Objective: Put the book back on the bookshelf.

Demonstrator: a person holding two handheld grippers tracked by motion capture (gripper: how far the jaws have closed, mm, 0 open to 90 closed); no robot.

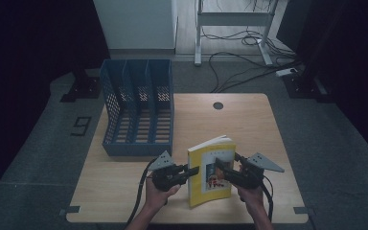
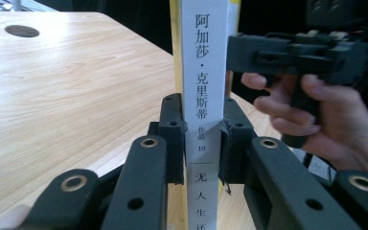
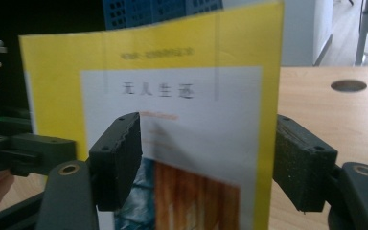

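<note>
So the book [image 1: 210, 176] is standing upright on the table [image 1: 249, 124] between the two grippers, and none of it is in the blue file rack [image 1: 139, 108] yet, which sits well off beyond the left gripper [image 1: 191, 171] with all three slots bare. My guess is the plan is to file it there, so only the pick-up and standing-up part is done; the carry and the slotting are all left. Left gripper is clamped on the spine, and its own view shows that nicely: both pads pinching the white spine with the printed characters, plus the other hand [image 2: 326, 115] just past the book. The right gripper [image 1: 219, 168] is at the front cover, but its view shows the jaws spread apart, the cover's free edge passing between them, not squeezed, with a slice of the rack peeking above the book.
</note>
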